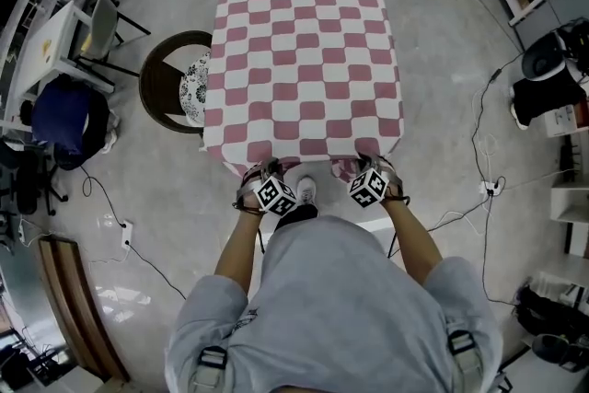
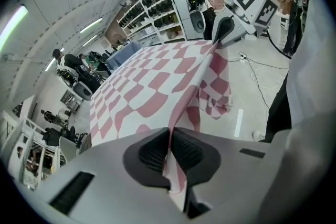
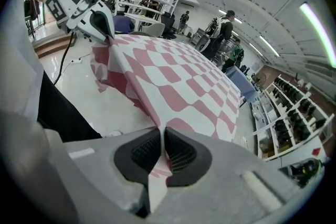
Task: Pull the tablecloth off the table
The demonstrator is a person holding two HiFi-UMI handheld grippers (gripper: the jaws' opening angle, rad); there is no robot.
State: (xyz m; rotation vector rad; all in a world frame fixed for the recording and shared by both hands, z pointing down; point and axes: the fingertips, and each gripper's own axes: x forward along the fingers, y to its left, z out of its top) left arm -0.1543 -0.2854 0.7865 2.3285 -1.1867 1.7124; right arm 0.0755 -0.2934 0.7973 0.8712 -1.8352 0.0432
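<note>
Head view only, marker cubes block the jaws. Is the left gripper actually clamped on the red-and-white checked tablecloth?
Observer: Yes, the left gripper is shut on the near edge of the red-and-white checked fabric tablecloth.
Operator: Right one?
Observer: The right gripper is shut on that edge too, with cloth pinched between its pads.
Operator: Cloth between them?
Observer: A raised fold runs from the left jaws across to the right gripper.

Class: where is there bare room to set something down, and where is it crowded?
The checkered tablecloth is bare throughout. Open floor lies between it and the cable at right. Crowded: round chair at left; left hand-held gripper and right hand-held gripper clamp the near edge.
</note>
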